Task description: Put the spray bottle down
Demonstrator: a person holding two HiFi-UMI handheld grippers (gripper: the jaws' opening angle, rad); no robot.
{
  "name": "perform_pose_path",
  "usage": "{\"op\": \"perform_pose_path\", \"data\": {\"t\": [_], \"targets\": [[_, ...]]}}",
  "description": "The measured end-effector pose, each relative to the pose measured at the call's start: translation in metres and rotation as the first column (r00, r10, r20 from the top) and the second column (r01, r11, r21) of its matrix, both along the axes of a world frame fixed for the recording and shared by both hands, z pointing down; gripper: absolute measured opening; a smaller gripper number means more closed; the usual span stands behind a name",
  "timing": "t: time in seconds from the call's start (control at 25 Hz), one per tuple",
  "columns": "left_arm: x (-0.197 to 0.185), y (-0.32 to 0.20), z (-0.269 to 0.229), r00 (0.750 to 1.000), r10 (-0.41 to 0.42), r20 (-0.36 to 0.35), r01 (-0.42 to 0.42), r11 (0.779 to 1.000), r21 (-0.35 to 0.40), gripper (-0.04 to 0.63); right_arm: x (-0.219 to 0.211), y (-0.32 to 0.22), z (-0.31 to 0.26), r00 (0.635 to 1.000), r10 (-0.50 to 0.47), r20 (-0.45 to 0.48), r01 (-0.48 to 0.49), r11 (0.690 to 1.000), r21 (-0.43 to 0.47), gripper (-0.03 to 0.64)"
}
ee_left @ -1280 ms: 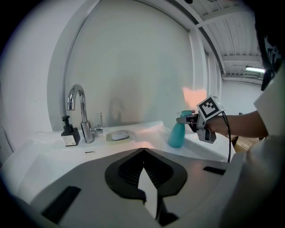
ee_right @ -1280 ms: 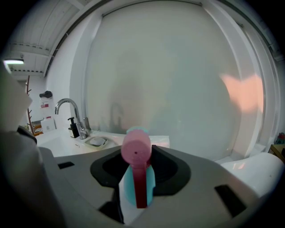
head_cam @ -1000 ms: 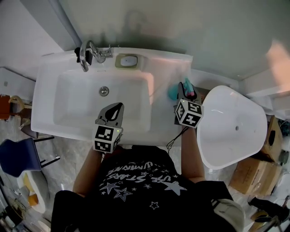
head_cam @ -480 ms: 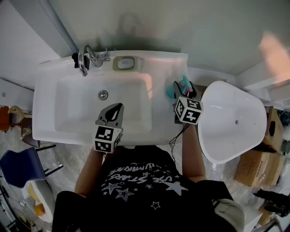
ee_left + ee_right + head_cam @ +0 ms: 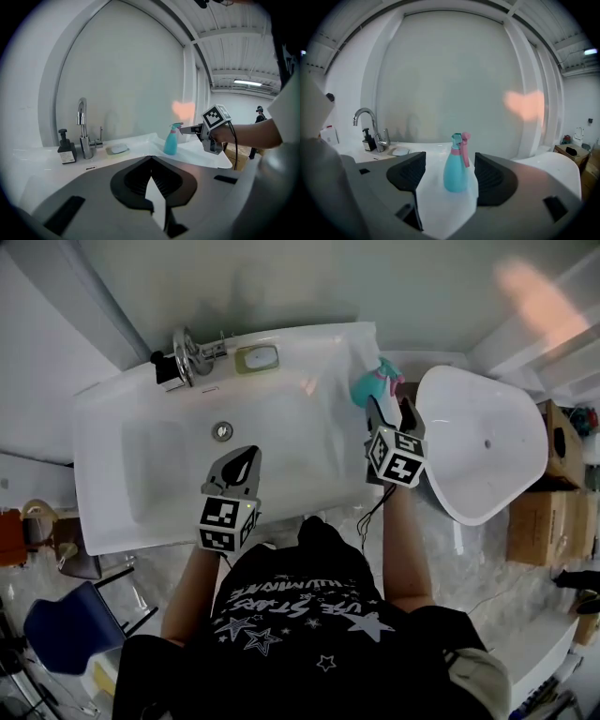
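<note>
1. Spray bottle (image 5: 375, 382), teal with a pink trigger, stands upright on the back right corner of the sink (image 5: 98, 456).
2. Right gripper (image 5: 390, 409) is released and its jaws are opening; the bottle shows in the gap between them, with clear space on both sides.
3. Left gripper (image 5: 246, 457) hangs over the basin's front edge, jaws closed together on nothing.
4. Faucet (image 5: 185, 351) stands at the back left corner, a soap dish (image 5: 255, 358) just beside it.

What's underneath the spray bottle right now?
The spray bottle stands upright on the white sink counter, near its far right corner. The spot directly beneath its base is covered by the bottle.
</note>
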State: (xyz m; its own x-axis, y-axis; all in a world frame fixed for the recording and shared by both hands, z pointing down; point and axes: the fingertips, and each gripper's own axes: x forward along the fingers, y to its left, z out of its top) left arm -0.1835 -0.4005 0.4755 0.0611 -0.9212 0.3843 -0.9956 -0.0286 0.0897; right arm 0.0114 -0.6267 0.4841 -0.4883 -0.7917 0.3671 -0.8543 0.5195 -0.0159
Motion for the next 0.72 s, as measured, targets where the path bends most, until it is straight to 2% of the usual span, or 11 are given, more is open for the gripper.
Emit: {"op": "perform_pose_path", "data": {"t": [0.16,0.32,0.52,0.56,0.64,0.72], "targets": [[-0.004,0.027,-0.004,0.996,0.083,0.024,-0.083,0.996,0.021,0.015,0.002,0.053,-0.014,0.999,0.018,0.033,-0.019,0.999,0.040,0.311],[0.007,0.053,-0.004,0.981,0.189,0.038,-0.190,0.982,0.026,0.015,0.021,0.113,-0.025,0.997,0.067,0.044,-0.070,0.995,0.067,0.311],[0.029,0.079,0.003,0.962,0.271,0.020,-0.271,0.963,0.001,0.015,0.049,0.179,-0.017,0.990,0.131,0.057,-0.132,0.991,0.022,0.308],[0.035,0.084,0.004,0.960,0.281,0.010,-0.281,0.960,-0.006,0.015,0.055,0.190,-0.013,0.989,0.141,0.046,-0.142,0.990,0.013,0.299],[0.047,0.091,0.005,0.952,0.305,0.005,-0.305,0.952,-0.016,0.015,0.068,0.207,-0.007,0.985,0.172,0.017,-0.172,0.985,0.004,0.184],[0.057,0.096,0.005,0.946,0.324,0.004,-0.323,0.946,-0.019,0.015,0.078,0.218,-0.003,0.980,0.198,0.021,-0.198,0.980,-0.013,0.159]]}}
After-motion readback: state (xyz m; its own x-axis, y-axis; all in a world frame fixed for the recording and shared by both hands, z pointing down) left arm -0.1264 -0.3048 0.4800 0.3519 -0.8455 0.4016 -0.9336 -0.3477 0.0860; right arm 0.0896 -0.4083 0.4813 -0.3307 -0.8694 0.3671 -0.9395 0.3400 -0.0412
